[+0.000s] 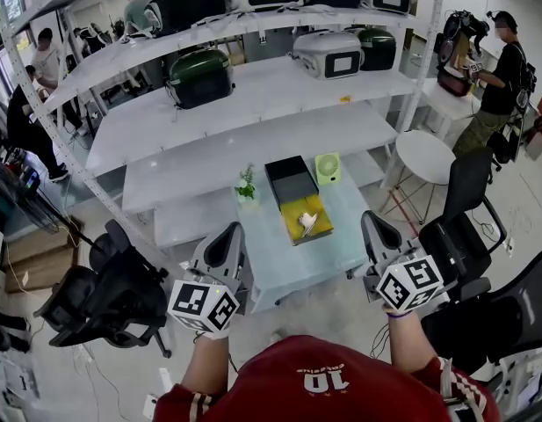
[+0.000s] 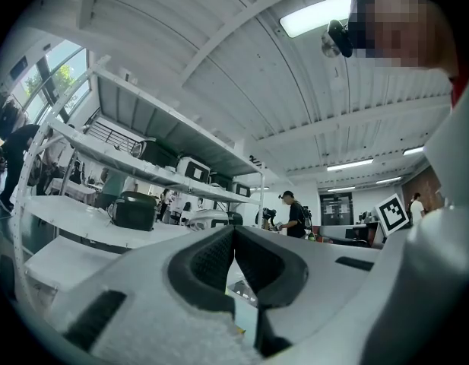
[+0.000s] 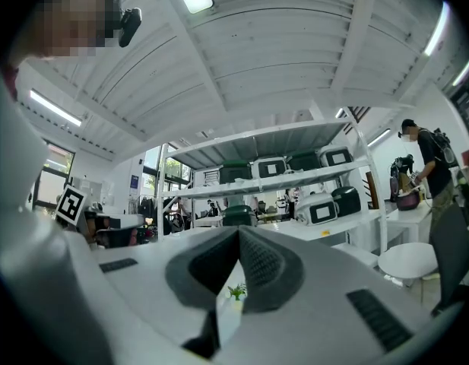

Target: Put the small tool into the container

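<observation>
Basically, left gripper (image 1: 228,232), right gripper (image 1: 372,221) held short of tabletop (image 1: 279,258), fingers (image 2: 207,263) pressed together, empty, likely idle; small tool (image 1: 307,221) seen on yellow tray (image 1: 295,207).

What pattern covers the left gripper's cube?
Black and white square markers; the cube shows best in head view.

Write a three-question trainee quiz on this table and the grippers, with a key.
1. True or false: the left gripper holds the white item.
2. In the head view, what stands just left of the black container? A. small potted plant B. kettle C. cup
3. Fill in: the white item lies on a ____ tray.
Key: 1 false, its jaws are shut on nothing; 2 A; 3 yellow.
</observation>
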The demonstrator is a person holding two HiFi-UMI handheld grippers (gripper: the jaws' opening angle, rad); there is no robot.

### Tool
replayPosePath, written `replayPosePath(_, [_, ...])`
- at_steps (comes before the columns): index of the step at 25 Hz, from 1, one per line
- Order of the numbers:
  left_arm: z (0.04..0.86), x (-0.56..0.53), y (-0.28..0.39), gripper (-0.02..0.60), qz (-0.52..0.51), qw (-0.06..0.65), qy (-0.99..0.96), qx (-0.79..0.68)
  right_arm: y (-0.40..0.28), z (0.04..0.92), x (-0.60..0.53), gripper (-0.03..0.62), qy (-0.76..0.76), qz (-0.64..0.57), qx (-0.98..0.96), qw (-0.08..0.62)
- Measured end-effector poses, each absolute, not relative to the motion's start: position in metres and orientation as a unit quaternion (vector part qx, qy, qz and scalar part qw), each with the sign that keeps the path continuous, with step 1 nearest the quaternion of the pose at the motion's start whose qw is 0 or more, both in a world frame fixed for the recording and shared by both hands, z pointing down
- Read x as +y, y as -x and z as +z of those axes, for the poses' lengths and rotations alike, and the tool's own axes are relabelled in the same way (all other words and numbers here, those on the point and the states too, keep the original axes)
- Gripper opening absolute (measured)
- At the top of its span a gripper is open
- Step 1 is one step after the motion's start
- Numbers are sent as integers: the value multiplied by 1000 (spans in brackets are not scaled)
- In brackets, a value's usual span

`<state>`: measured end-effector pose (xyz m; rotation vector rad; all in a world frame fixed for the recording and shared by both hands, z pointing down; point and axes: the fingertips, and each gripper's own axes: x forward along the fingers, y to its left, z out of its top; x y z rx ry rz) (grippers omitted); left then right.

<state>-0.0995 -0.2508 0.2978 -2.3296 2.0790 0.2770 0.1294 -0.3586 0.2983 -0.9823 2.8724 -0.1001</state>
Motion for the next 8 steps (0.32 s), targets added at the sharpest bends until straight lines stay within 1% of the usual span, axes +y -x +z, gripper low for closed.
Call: replayPosePath(8, [295, -255, 100, -5, 86, 2, 744, 662, -127, 295, -362, 3, 320, -30, 945, 50])
